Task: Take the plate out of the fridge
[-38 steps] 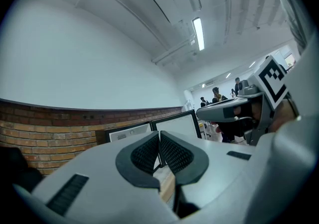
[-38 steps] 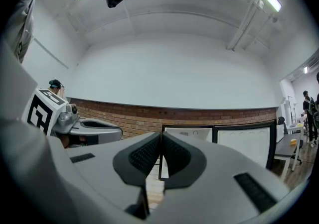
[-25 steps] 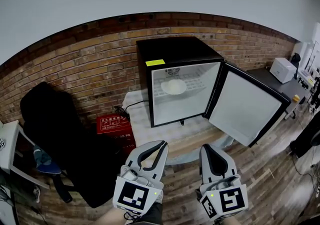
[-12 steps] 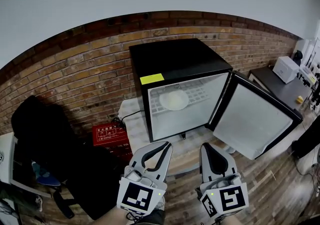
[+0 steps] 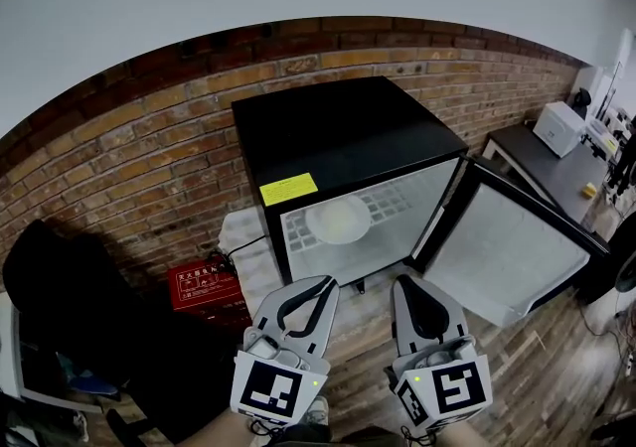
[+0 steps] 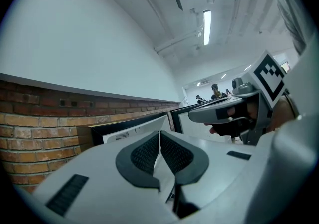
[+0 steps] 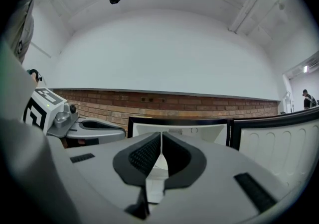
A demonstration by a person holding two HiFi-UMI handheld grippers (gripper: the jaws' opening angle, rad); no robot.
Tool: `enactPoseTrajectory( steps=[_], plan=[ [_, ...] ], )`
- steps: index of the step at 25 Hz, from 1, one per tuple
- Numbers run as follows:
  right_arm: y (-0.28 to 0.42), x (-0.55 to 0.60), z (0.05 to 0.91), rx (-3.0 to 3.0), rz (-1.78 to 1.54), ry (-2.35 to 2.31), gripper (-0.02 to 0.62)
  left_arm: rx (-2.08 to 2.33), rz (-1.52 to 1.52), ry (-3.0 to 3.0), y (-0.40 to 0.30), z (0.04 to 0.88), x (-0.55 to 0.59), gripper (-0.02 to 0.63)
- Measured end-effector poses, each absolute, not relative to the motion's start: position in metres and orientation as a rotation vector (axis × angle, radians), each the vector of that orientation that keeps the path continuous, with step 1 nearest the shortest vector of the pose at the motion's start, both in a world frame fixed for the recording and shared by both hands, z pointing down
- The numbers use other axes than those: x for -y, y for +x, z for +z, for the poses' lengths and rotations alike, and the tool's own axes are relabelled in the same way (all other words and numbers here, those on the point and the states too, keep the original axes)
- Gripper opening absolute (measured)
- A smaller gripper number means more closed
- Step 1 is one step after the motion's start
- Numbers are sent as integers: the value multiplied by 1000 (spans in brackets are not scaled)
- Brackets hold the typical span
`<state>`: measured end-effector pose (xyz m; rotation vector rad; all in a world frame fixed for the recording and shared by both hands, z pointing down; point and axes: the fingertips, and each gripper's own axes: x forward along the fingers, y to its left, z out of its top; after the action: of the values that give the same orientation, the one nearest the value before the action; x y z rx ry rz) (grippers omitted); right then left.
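A black mini fridge [image 5: 343, 137] stands with its door [image 5: 517, 246] swung open to the right. A white plate [image 5: 338, 220] lies on the white wire shelf inside. Both grippers are held level in front of the opening, short of it and side by side. My left gripper [image 5: 323, 284] is shut with nothing in it, and so is my right gripper [image 5: 402, 284]. In the left gripper view the left gripper [image 6: 159, 141] points at the fridge [image 6: 132, 129]. In the right gripper view the right gripper [image 7: 161, 141] faces the fridge [image 7: 174, 129] and its door [image 7: 279, 141].
The fridge stands on a low white-covered table [image 5: 243, 236] against a brick wall [image 5: 129, 137]. A red box [image 5: 204, 283] and a black chair [image 5: 60, 306] are at the left. A dark side table with a white appliance [image 5: 556, 122] is at the right.
Both grippers have come closer to the fridge, which now looks larger and nearer. Their jaws have stayed shut. The plate has not moved.
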<state>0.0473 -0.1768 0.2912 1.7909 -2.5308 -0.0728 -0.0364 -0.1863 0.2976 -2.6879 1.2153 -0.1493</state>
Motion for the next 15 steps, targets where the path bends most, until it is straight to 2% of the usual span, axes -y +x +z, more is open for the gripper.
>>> enactPoseTrajectory(
  steps=[15],
  plan=[
    [50, 232, 305, 2616, 28, 1659, 31, -1370, -191, -2641, -35, 315, 236, 25]
  ],
)
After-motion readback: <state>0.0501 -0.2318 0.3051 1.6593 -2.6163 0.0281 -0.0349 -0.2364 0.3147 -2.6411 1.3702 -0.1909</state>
